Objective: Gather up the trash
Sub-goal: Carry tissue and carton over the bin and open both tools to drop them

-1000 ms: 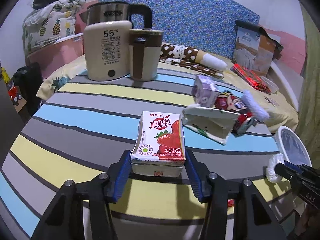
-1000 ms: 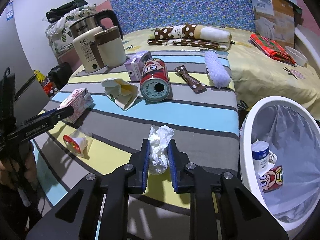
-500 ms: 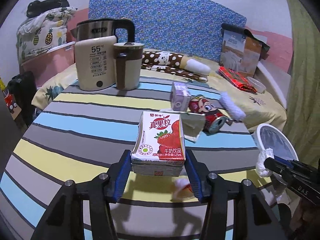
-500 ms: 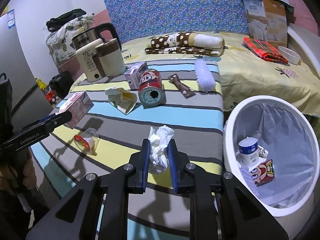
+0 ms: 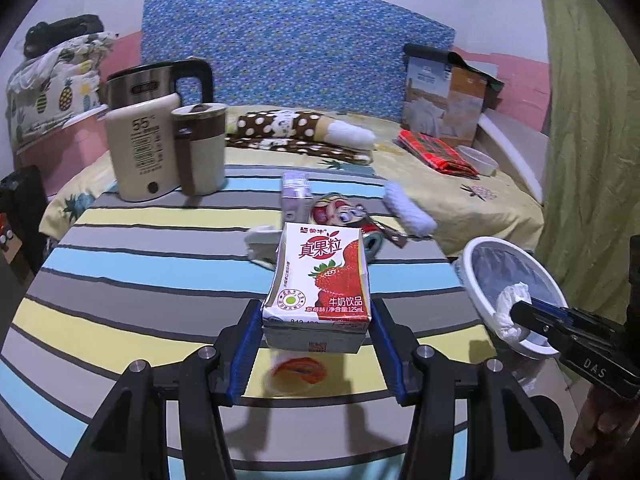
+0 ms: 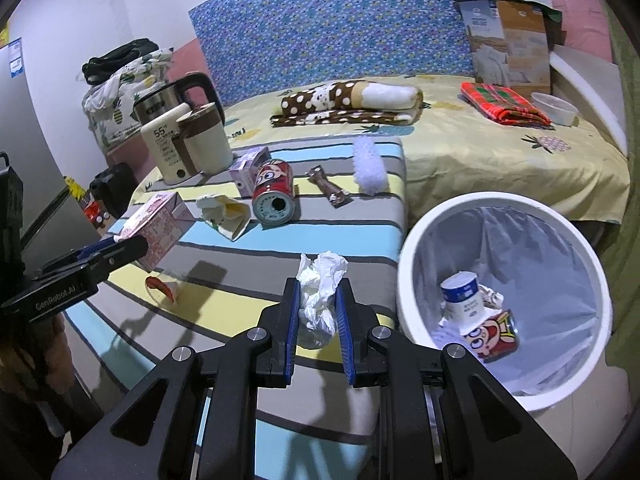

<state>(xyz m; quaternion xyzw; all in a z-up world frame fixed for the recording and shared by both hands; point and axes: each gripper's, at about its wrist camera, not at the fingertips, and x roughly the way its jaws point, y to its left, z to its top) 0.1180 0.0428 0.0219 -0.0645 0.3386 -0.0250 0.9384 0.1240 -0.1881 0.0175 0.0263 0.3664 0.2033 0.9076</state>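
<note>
A bedroom here, a striped worktop [image 6: 328, 236] set against a yellow-sheeted bed [image 6: 500, 160], blue patterned headboard [image 6: 344, 28] behind. The left tool [image 5: 316, 336] is clamped on a strawberry milk carton [image 5: 320, 280], blue pads pressed to both its sides, the carton lifted clear of the stripes with a small red-lidded cup [image 5: 298, 368] lying on the worktop below it. Over to the right tool [image 6: 318, 328], jaws squeezed onto a crumpled white tissue [image 6: 320, 296], held above the worktop's near edge, just beside the white bin [image 6: 404, 280]. In the left wrist view that tissue sits in front of the bin's rim. Inside the bin's liner: a white and blue bottle [image 6: 462, 300] and a red cartoon can [image 6: 494, 338]. On the worktop lie a second red cartoon can [image 6: 274, 196] on its side, a purple carton [image 6: 248, 170] touching it, a crumpled paper wrapper [image 6: 224, 216], a brown snack wrapper [image 6: 330, 192] and a white brush [image 6: 368, 164]. A kettle [image 6: 172, 120] and a beige jug [image 6: 204, 140] stand at the far corner.
</note>
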